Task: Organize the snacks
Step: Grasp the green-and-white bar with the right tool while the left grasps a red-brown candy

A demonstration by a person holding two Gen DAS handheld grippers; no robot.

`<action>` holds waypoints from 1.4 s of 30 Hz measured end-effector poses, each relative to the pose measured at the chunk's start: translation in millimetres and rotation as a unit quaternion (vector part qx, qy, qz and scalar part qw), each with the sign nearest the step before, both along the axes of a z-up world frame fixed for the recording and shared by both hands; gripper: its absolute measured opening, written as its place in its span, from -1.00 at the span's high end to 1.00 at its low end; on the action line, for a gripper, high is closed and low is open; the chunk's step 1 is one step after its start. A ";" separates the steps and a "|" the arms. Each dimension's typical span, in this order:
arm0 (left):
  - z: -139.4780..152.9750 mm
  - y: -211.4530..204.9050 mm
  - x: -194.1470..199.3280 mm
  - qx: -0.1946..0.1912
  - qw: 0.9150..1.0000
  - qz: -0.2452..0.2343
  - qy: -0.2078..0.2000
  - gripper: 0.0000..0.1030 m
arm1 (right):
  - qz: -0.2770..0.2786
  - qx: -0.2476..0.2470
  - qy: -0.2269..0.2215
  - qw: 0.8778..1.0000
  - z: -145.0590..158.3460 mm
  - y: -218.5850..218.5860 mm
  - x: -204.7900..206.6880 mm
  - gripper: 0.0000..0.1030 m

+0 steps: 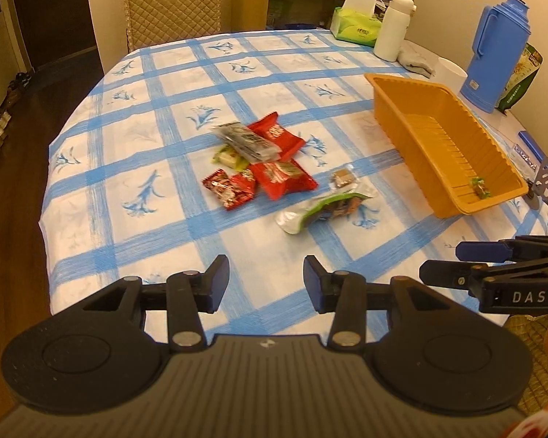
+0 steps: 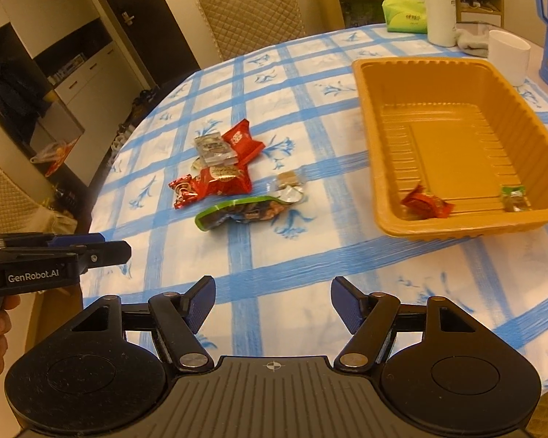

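A pile of snack packets [image 1: 259,160] lies mid-table: red wrappers, a grey packet, a green-edged pouch [image 1: 325,210] and a small brown sweet [image 1: 341,179]. The pile also shows in the right wrist view [image 2: 219,171]. An orange tray [image 2: 391,146] stands to the right, holding a red sweet [image 2: 425,202] and a small green sweet [image 2: 515,197]. My left gripper [image 1: 266,284] is open and empty above the near table edge. My right gripper [image 2: 273,304] is open and empty, near the tray's front.
A blue thermos [image 1: 497,51], white bottle [image 1: 392,29], white cup [image 2: 507,56], tissue box [image 1: 356,27] and grey cloth stand at the table's far right. A padded chair [image 1: 171,3] stands behind the table. The checked tablecloth [image 1: 157,116] covers the table.
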State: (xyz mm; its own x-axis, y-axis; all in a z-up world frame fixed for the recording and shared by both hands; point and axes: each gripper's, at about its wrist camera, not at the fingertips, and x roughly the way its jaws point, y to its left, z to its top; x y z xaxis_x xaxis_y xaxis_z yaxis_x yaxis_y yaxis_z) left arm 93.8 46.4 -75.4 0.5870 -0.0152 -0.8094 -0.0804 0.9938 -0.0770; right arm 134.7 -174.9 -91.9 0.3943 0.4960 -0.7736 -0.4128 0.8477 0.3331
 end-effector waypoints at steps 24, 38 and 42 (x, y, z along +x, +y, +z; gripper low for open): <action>-14.4 64.7 20.6 0.002 1.000 -0.002 0.006 0.21 | -0.093 0.026 0.035 0.995 -24.0 66.7 47.3 -0.36; -24.9 75.8 43.2 -0.003 1.000 -0.017 0.012 0.22 | -0.147 -0.006 0.036 0.988 -44.7 83.4 74.2 -0.26; -27.5 74.7 49.7 -0.005 1.000 -0.026 0.013 0.22 | -0.144 -0.026 0.029 0.989 -50.3 90.3 79.6 -0.11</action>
State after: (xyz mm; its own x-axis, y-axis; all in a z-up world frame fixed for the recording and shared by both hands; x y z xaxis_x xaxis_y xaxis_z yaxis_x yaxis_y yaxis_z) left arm 143.6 121.1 -102.9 0.5635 -0.0526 -0.8244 -0.0315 0.9959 -0.0850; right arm 214.3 -84.6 -142.1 0.4681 0.3289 -0.8202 -0.1331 0.9438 0.3026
